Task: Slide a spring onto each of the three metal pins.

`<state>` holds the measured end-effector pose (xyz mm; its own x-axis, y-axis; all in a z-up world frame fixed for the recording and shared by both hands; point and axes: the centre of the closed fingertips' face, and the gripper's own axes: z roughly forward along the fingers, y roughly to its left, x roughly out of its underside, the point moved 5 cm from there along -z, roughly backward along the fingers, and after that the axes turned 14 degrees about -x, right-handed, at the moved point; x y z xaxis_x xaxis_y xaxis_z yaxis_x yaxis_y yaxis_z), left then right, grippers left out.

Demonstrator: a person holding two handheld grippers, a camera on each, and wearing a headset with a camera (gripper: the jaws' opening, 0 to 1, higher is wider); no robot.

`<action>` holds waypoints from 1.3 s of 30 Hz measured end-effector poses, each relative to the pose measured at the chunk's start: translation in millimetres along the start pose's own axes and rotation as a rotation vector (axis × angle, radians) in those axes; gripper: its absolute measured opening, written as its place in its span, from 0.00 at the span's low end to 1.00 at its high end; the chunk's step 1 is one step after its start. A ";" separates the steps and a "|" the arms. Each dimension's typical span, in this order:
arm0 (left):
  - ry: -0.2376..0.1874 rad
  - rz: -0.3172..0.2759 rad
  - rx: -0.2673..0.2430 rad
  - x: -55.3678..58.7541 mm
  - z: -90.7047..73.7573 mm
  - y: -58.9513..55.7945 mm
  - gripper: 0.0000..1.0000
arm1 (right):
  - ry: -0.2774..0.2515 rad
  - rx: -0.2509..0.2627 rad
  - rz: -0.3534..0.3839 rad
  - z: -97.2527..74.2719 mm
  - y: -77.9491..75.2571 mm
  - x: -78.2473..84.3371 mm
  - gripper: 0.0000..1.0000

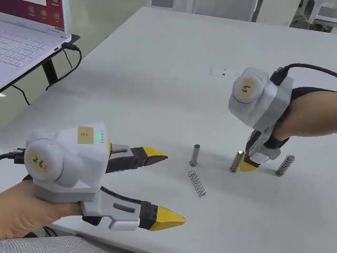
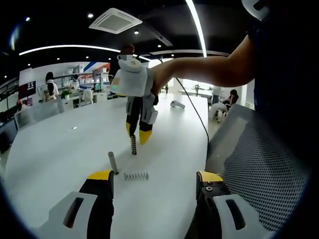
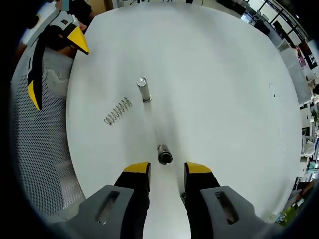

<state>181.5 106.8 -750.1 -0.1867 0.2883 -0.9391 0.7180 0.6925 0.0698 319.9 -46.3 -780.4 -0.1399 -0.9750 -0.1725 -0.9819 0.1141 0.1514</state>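
A: Where are the springs?
B: Two are on pins. One sprung pin (image 1: 237, 161) stands upright right under the right gripper (image 3: 167, 171). The second sprung pin (image 1: 285, 165) is near it, to its right in the head view. The loose spring (image 1: 197, 182) lies flat on the white table (image 1: 158, 79), just beside the bare pin (image 1: 195, 155), which stands upright. Can't tell if they touch.
A: Claws?
B: Right one points down, jaws narrowly parted, nothing between them. In the right gripper view a pin top sits just ahead of the yellow tips. Left gripper (image 2: 155, 177) hovers low near the table's front edge, jaws spread wide and empty, facing the loose spring and bare pin. An open laptop (image 1: 26, 37) sits past the table's left edge.
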 end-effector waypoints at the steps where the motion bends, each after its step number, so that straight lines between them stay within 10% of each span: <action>1: 0.000 0.000 0.000 0.1 -0.1 0.0 0.63 | -0.001 0.000 0.002 0.1 1.3 1.7 0.25; 17: -0.002 0.003 0.006 -1.3 0.3 -3.6 0.62 | -0.067 -0.056 0.074 9.5 33.3 15.5 0.24; 26: -0.003 0.006 0.011 -1.9 0.2 -3.7 0.62 | -0.149 -0.131 0.052 16.4 69.1 -12.0 0.24; 39: -0.008 0.007 0.010 -2.2 -1.6 -3.1 0.61 | -0.213 -0.149 0.088 32.8 76.2 -42.3 0.23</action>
<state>178.6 105.0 -747.8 -0.1765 0.2880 -0.9412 0.7261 0.6837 0.0731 246.8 9.9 -793.6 -0.2627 -0.8987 -0.3512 -0.9375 0.1516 0.3132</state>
